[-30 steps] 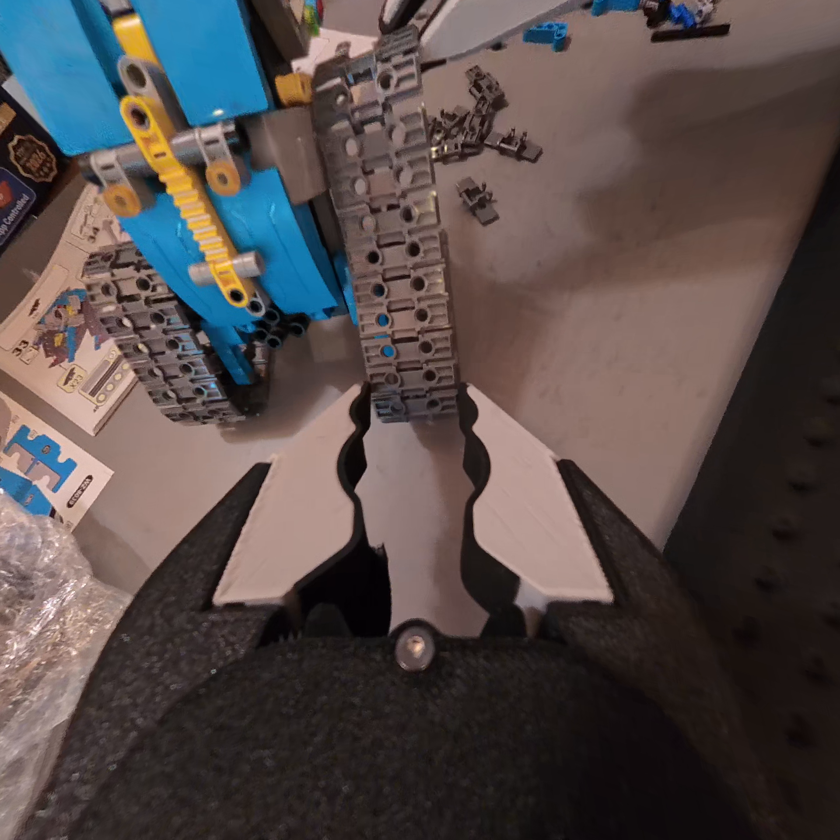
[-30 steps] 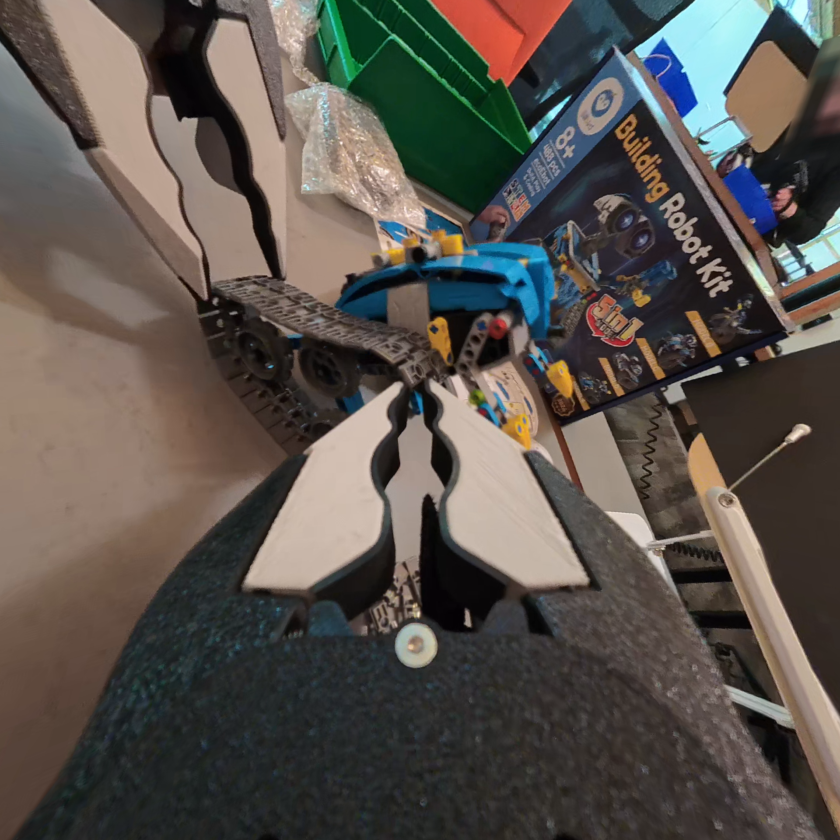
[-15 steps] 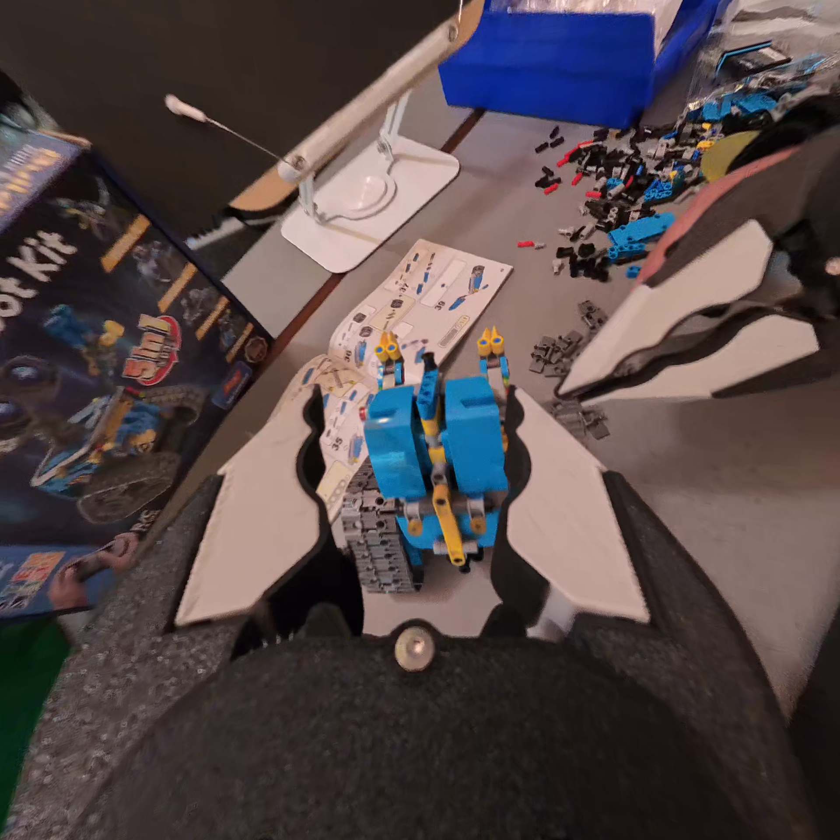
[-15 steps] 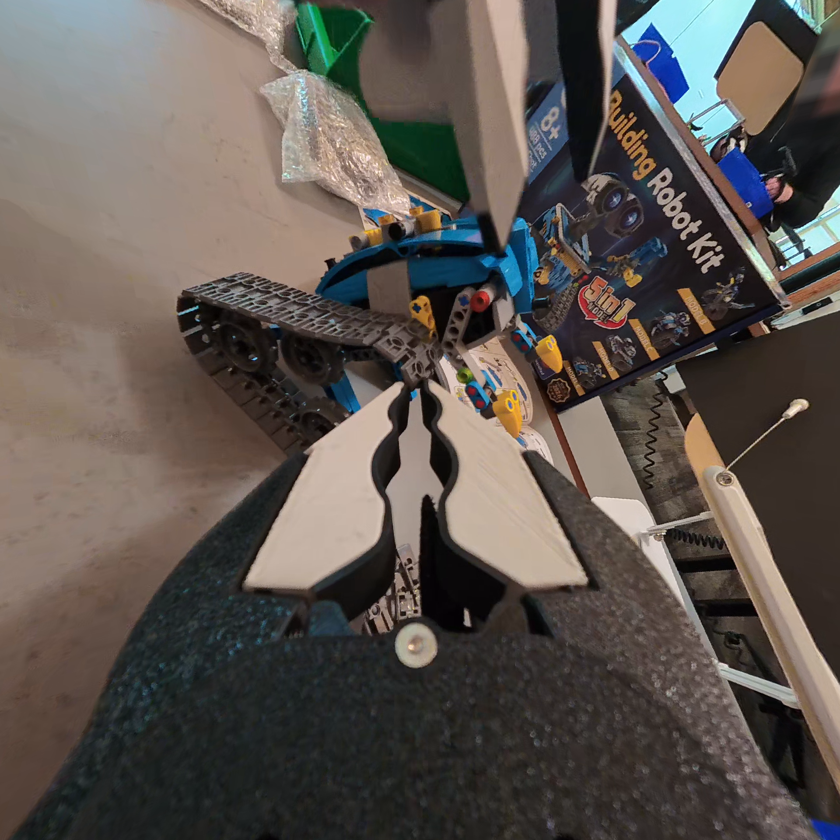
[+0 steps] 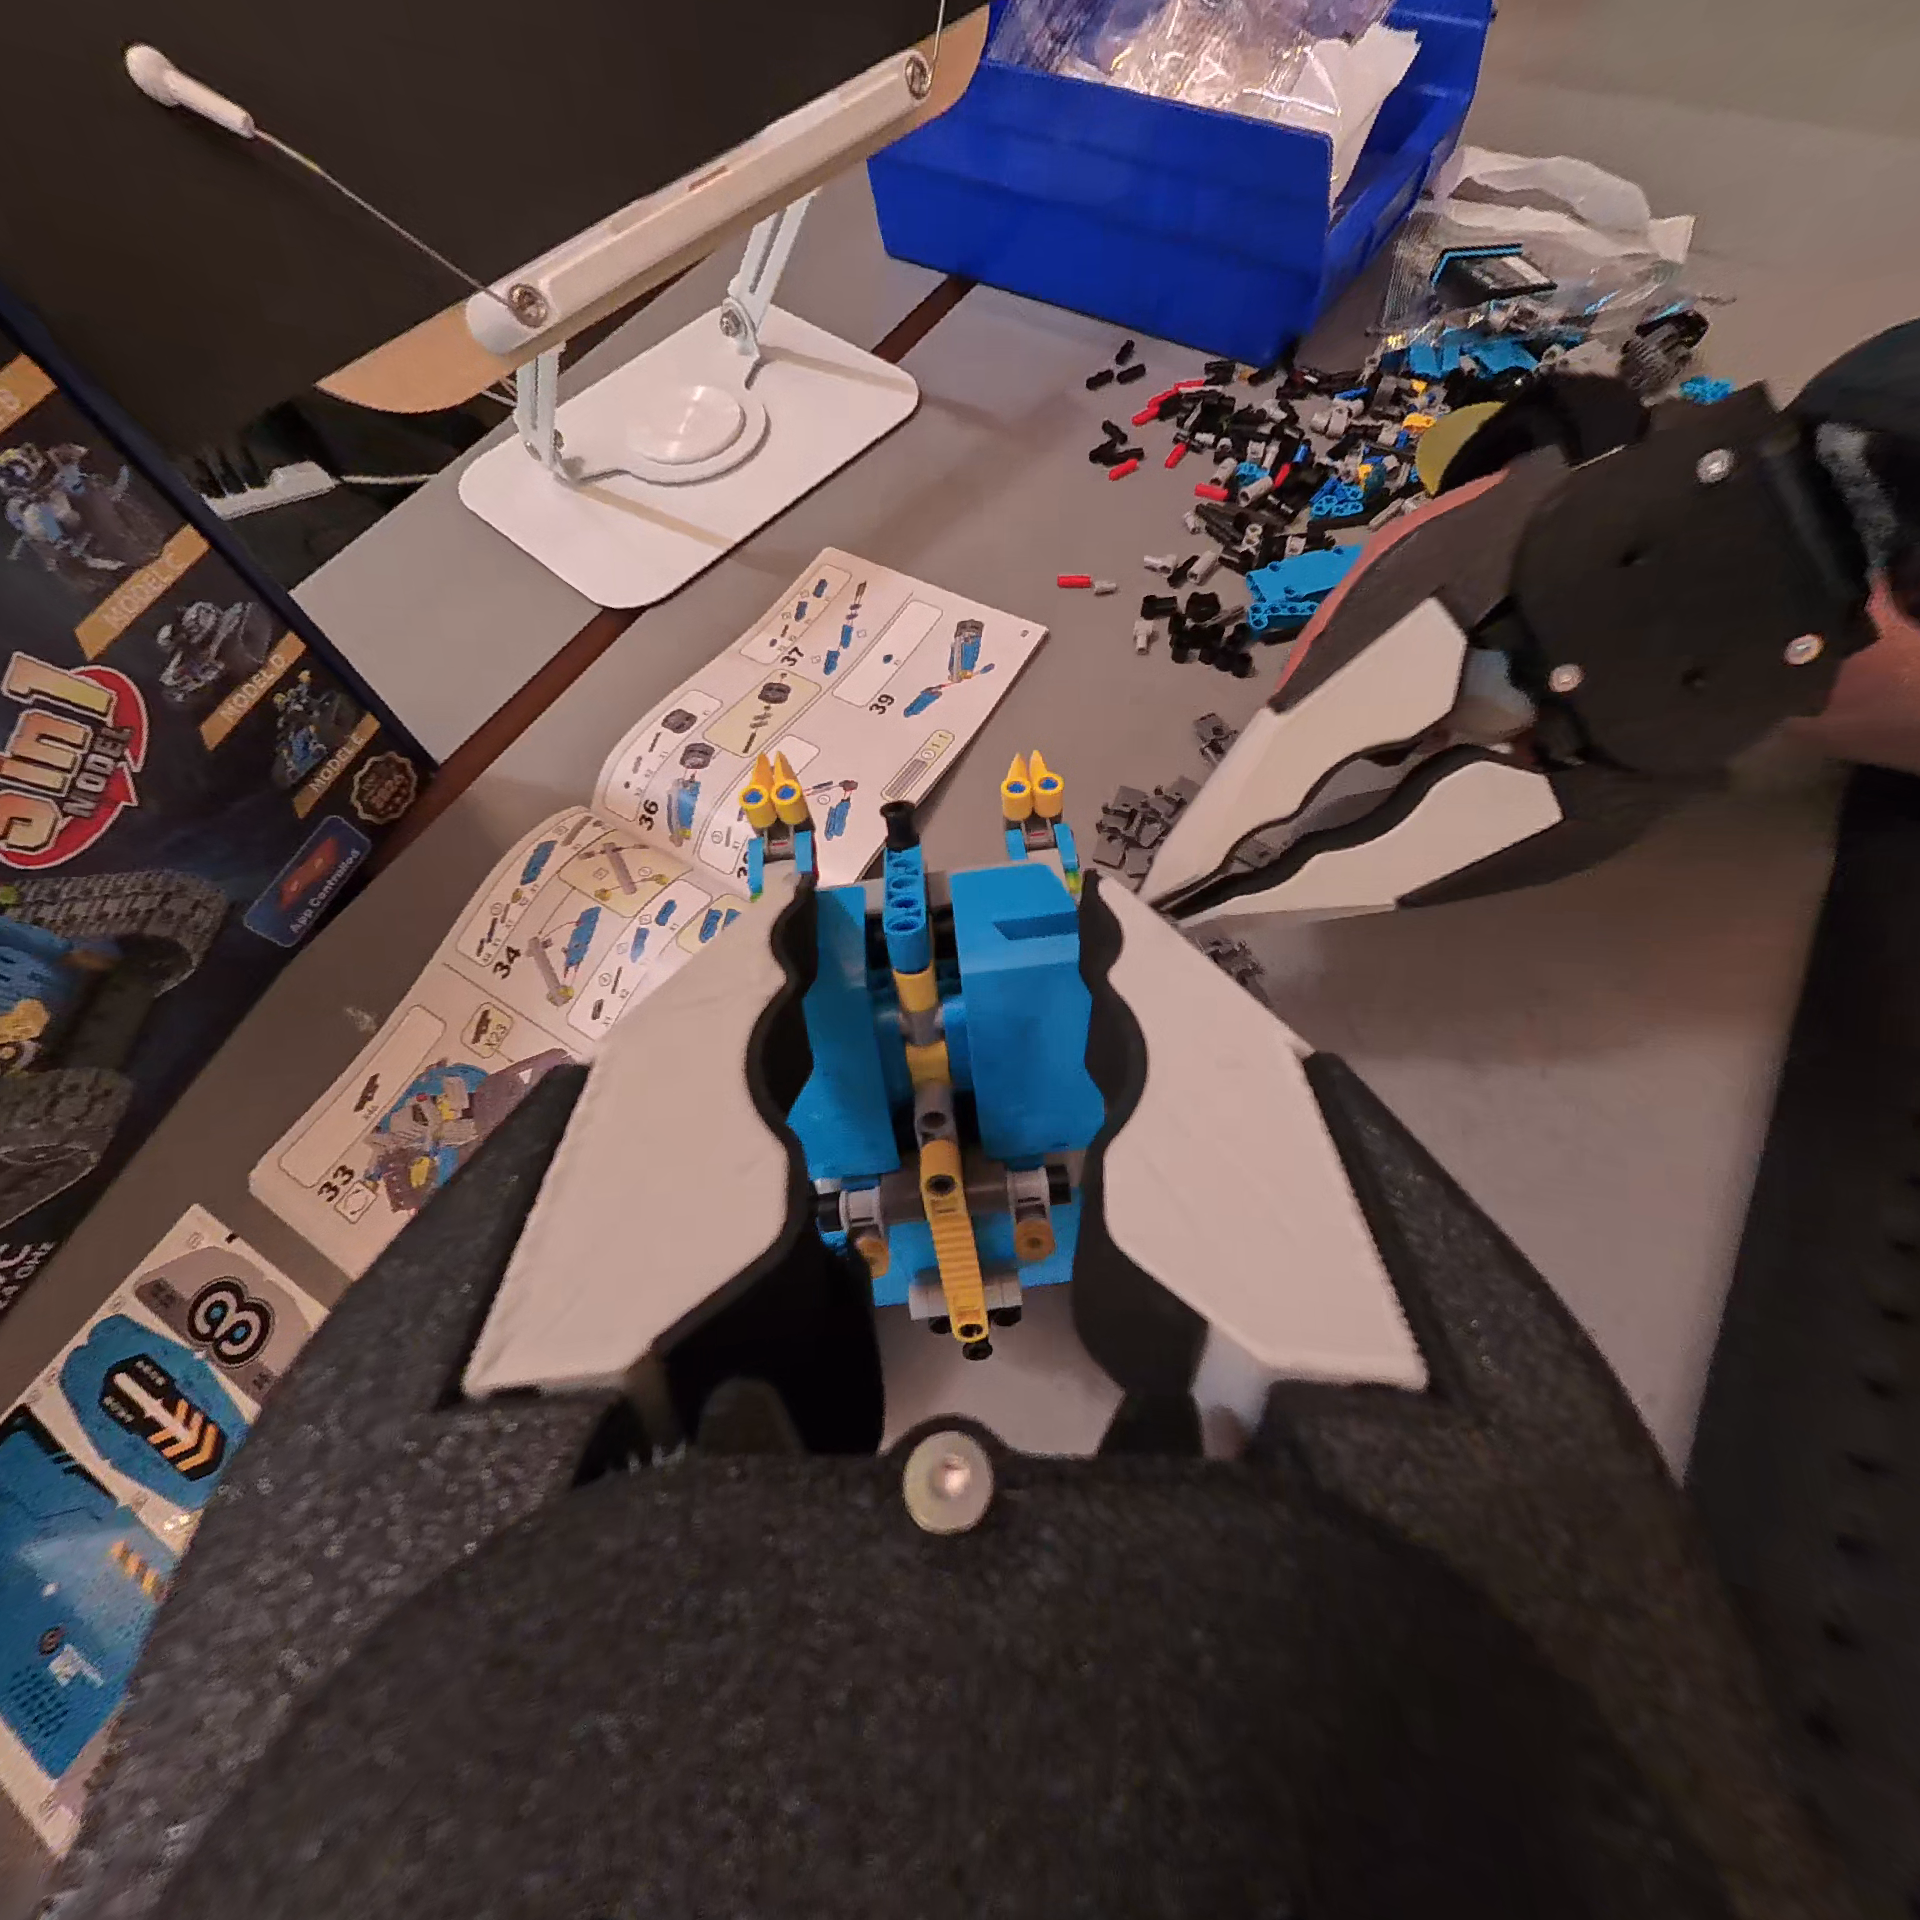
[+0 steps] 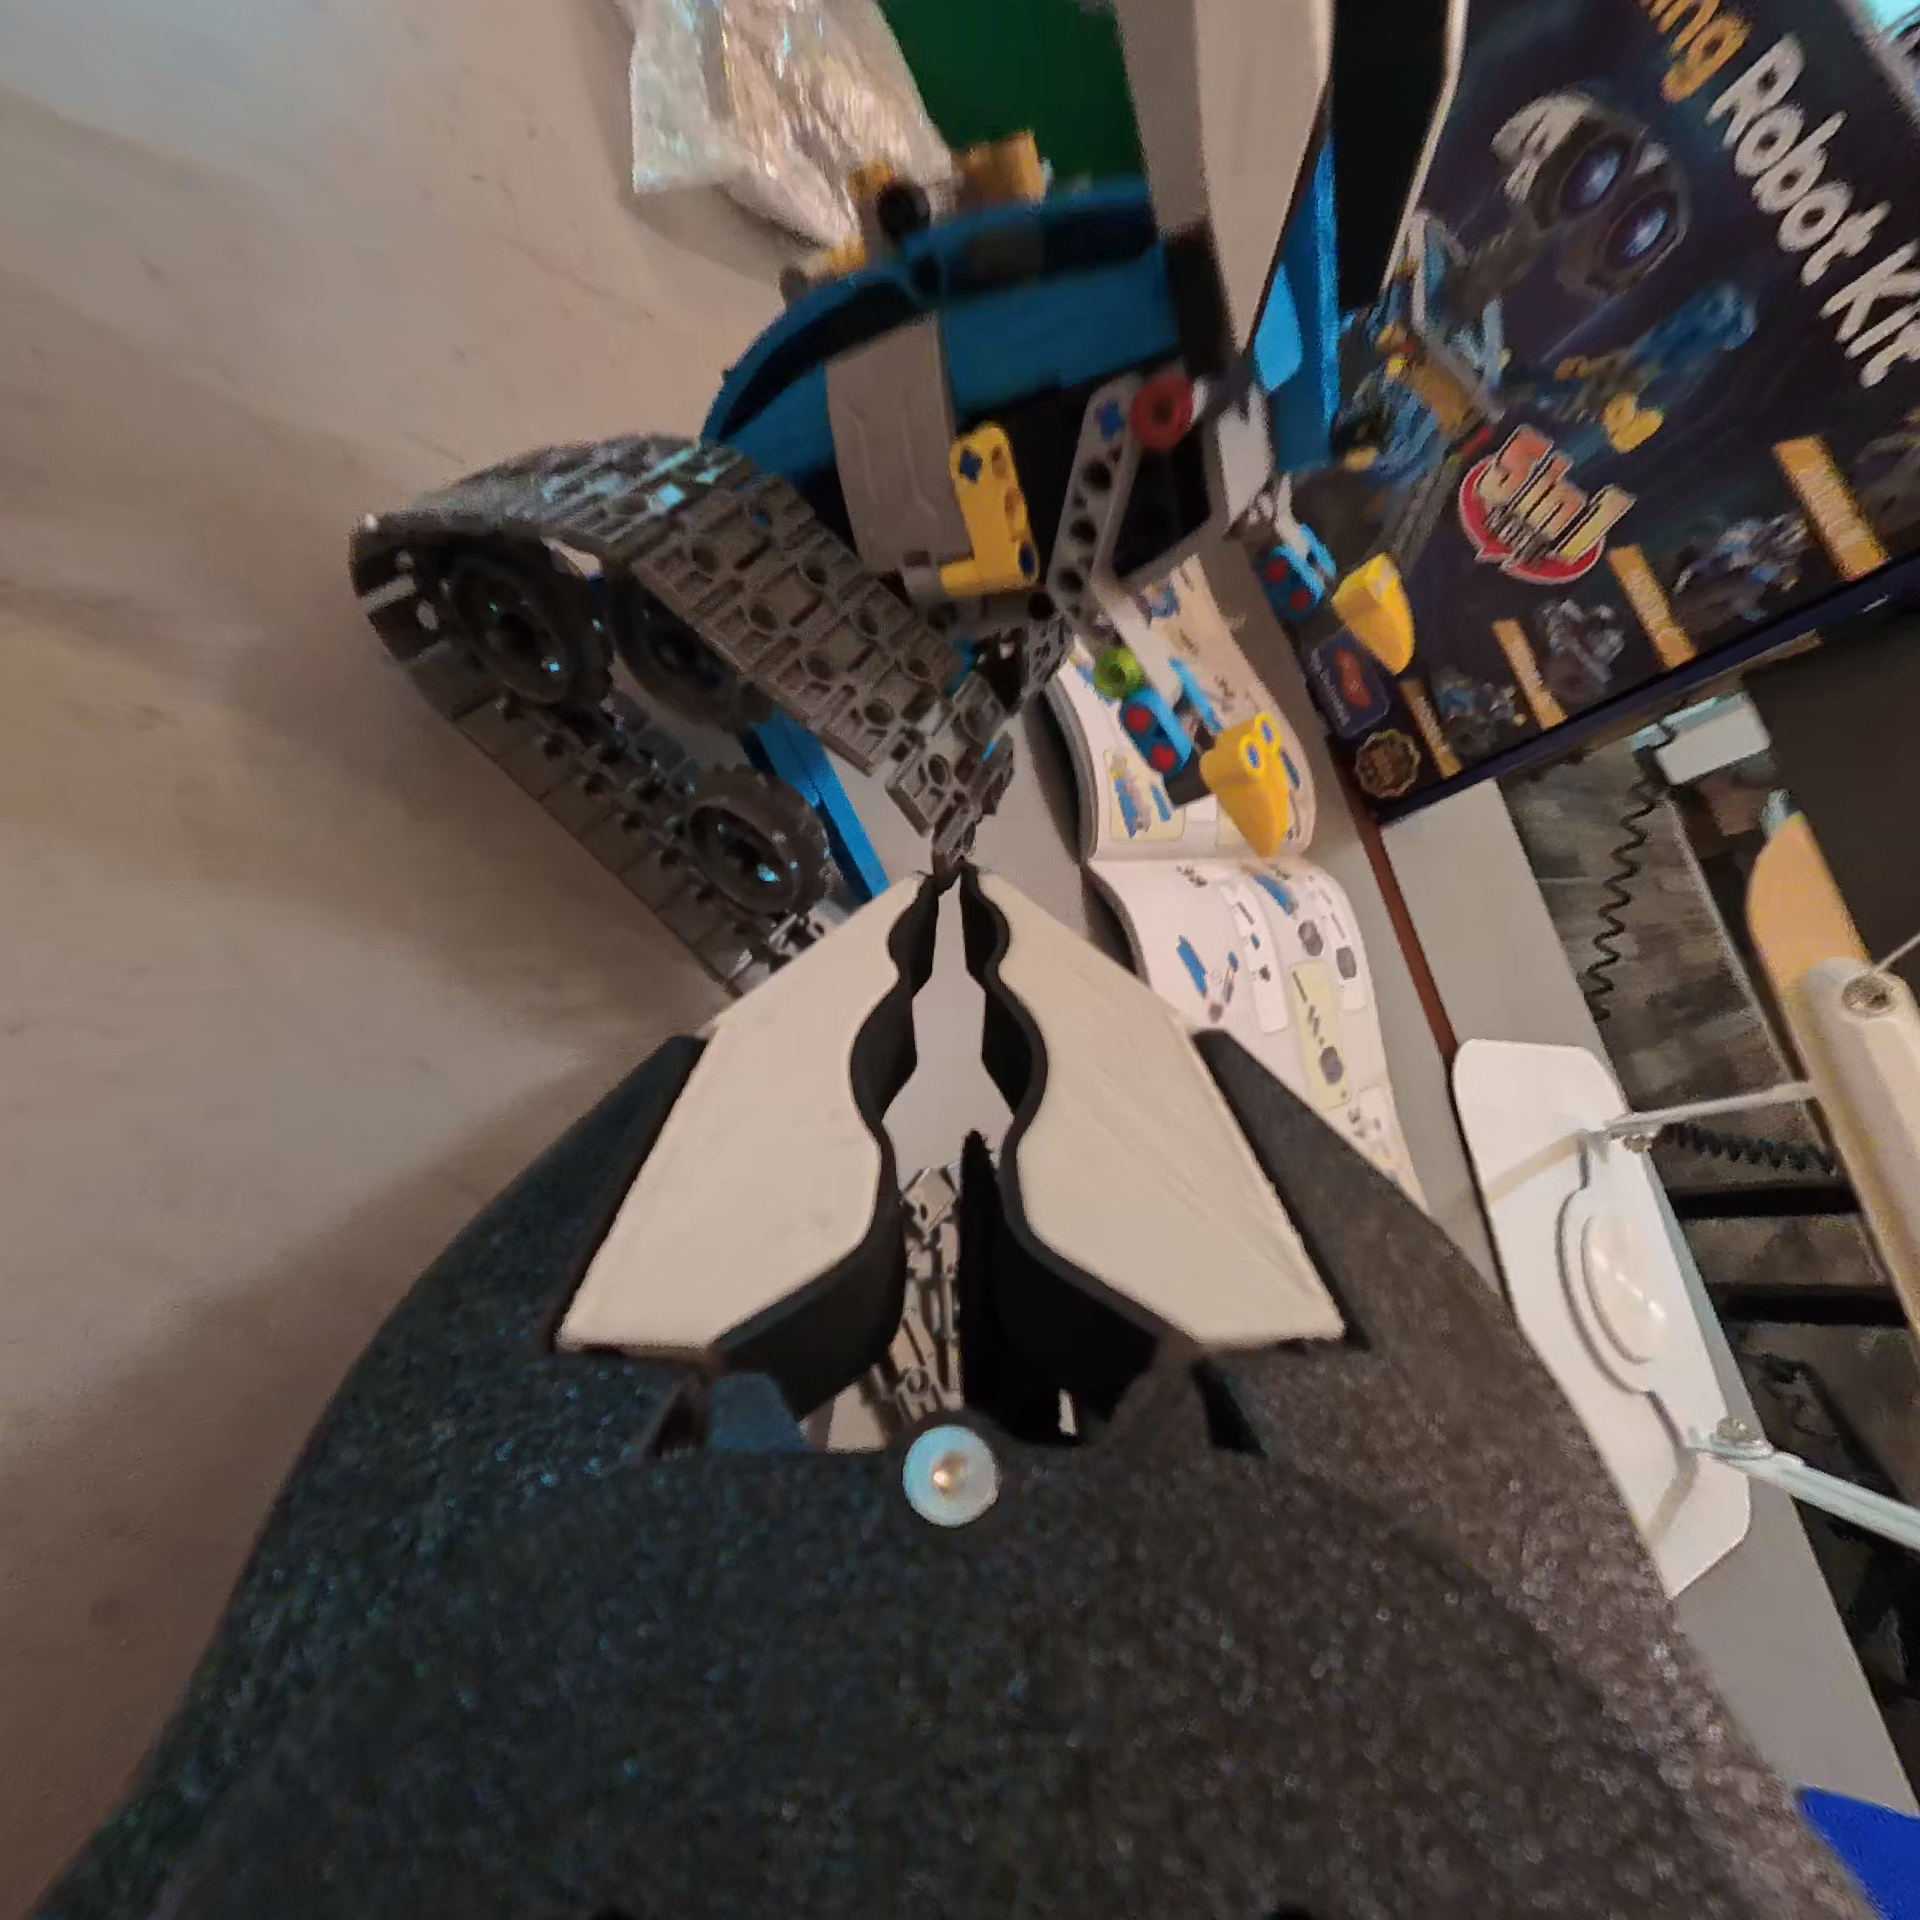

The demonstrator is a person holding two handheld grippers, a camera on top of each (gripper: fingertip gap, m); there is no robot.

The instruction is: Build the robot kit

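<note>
Blue tracked robot model (image 5: 940,1039) stands mid-frame on the grey table (image 5: 1455,1091), straddled by the left gripper (image 5: 945,894), fingers apart at its flanks, contact unclear, while the right gripper (image 6: 951,878), fingers nearly together, pinches the grey track (image 6: 790,623) by its loose end.

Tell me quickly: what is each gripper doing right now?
Left gripper: closed on the blue brick-built robot model, pads against its sides.
Right gripper: closed, pinching the loose end of the model's grey plastic track.
</note>
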